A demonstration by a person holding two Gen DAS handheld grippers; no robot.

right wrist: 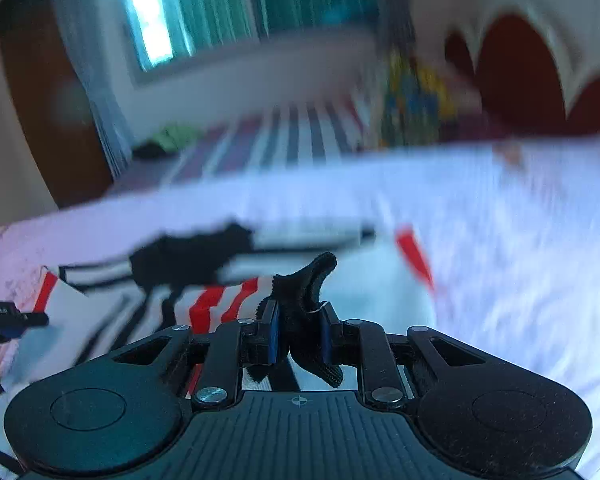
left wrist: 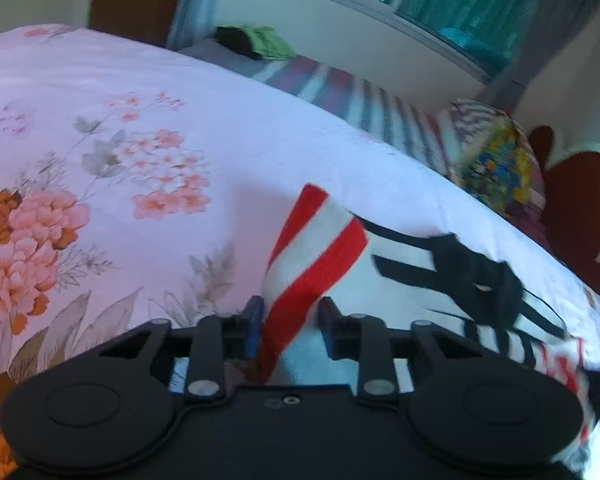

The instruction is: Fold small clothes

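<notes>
You have the garment [left wrist: 312, 256] pinched in both the left hand-held gripper [left wrist: 288, 316] and right hand-held gripper [right wrist: 298, 320]: grasp step, next carry the fold evenly across the bed [left wrist: 180, 80].

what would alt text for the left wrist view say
The left tongs pinch a red-and-white striped fabric edge of a small white garment with black stripes, which lies on a floral pink bedsheet.

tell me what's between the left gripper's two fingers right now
A fold of the red-and-white striped garment, pinched between the left gripper fingers, seen in the left wrist view.
</notes>
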